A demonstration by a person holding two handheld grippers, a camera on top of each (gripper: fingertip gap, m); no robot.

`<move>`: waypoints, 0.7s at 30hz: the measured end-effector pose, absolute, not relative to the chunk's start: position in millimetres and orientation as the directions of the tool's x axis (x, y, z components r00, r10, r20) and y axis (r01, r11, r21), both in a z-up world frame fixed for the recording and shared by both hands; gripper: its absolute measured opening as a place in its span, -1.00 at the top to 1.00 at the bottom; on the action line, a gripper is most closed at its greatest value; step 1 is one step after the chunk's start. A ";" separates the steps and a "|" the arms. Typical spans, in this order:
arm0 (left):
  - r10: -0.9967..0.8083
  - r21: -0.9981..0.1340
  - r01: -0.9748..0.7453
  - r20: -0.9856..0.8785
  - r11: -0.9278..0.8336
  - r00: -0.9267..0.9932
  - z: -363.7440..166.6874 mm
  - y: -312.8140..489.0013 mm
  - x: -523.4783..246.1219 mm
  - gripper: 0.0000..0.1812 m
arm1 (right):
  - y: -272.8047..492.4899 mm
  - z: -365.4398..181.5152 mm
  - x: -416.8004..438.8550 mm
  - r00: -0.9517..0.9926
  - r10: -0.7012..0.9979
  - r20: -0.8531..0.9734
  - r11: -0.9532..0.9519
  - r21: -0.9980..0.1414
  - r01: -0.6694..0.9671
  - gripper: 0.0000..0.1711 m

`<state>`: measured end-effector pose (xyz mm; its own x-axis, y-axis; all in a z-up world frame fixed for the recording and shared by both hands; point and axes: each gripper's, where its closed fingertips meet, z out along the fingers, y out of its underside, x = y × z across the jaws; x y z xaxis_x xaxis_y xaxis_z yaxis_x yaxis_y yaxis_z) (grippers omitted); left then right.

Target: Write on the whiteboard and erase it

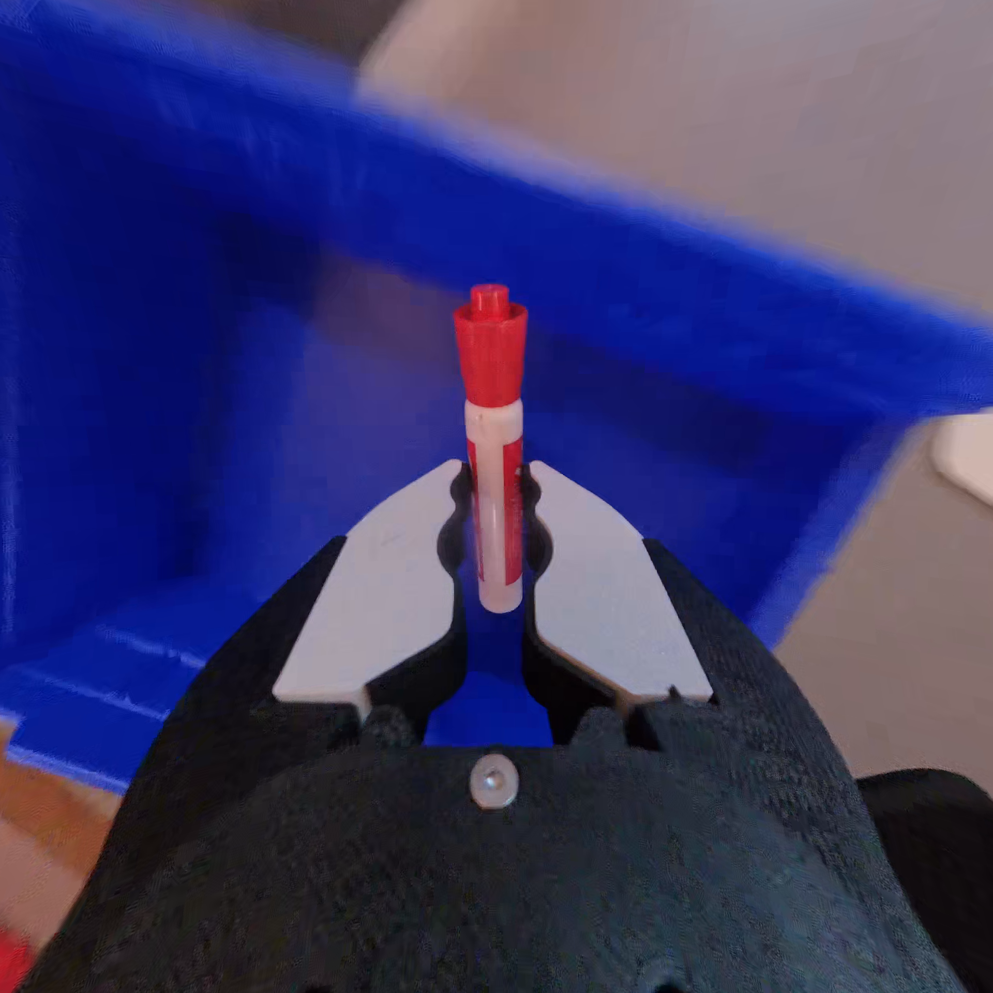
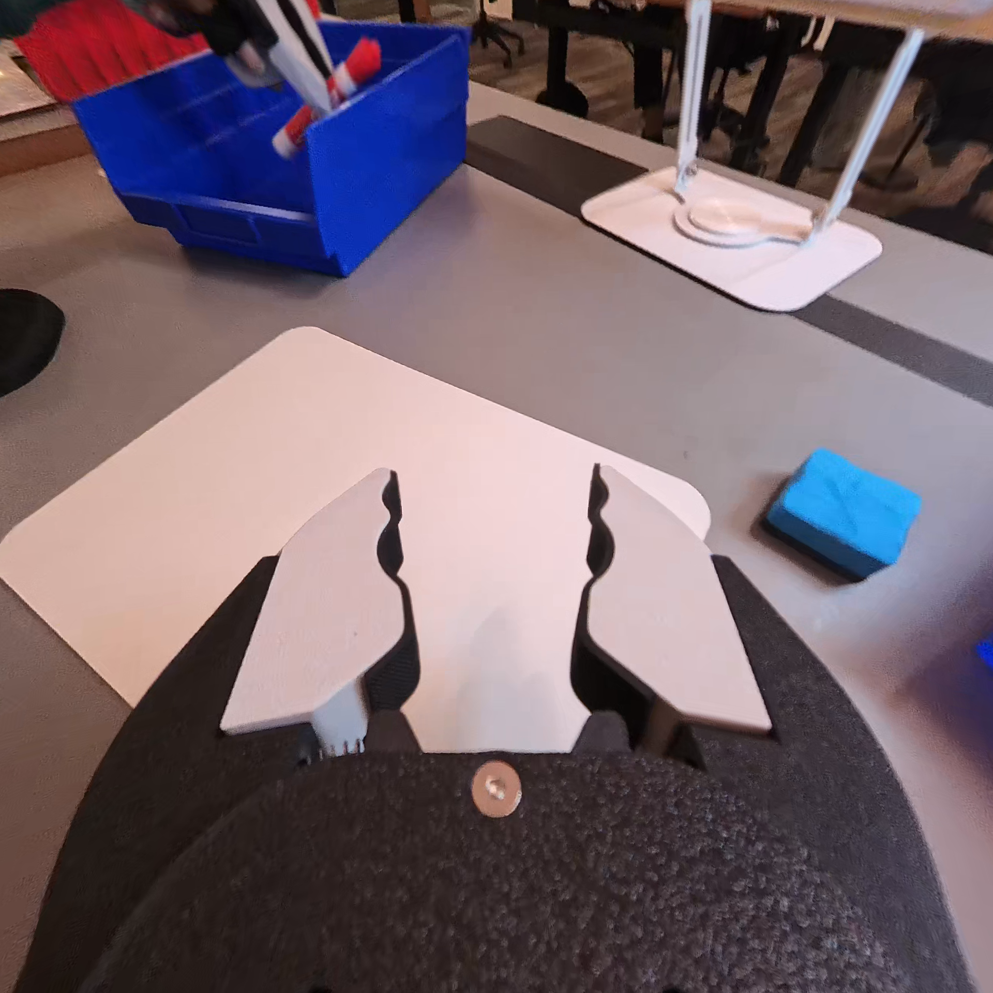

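my left gripper [image 1: 495, 473] squeezes a red marker [image 1: 493, 446] over the blue bin [image 2: 344, 177] at the table's [image 2: 537, 333] far left corner. my right gripper [image 2: 495, 473] is wide apart over the whiteboard [image 2: 268, 457]. the blue eraser [image 2: 843, 516] sits near the right edge.

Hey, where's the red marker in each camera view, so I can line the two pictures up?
Left wrist view: the red marker stands at centre, clamped by the left gripper, cap pointing away.
Right wrist view: the marker sits at top left, tilted above the bin, held by the far-off gripper.
Shared landmark: the blue bin, which fills the left wrist view and sits at upper left in the right wrist view.
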<state>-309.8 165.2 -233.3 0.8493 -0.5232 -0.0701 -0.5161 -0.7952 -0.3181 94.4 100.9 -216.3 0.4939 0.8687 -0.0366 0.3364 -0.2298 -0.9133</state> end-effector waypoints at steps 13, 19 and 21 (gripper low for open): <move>-0.850 -0.861 0.390 0.448 -0.326 0.277 -71.3 69.4 -62.8 0.80 | 41.8 -154.9 -28.4 0.336 0.910 0.243 0.161 -0.954 0.254 0.22; -0.752 -0.654 0.529 0.657 -0.541 0.044 -100.9 59.0 -38.5 0.80 | 63.4 -122.7 -20.6 0.499 0.801 0.331 0.275 -0.944 0.185 0.54; -0.720 -0.603 0.541 0.694 -0.586 -0.006 -108.8 59.3 -38.9 0.80 | 69.1 -113.1 -7.8 0.529 0.778 0.339 0.301 -0.940 0.159 0.53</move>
<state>-38.9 59.3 -108.8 -0.0058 -0.7201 0.6938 0.5412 -0.5857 -0.6034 -7.8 69.1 -113.1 0.5290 0.7780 0.3390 0.1592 0.3015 -0.9401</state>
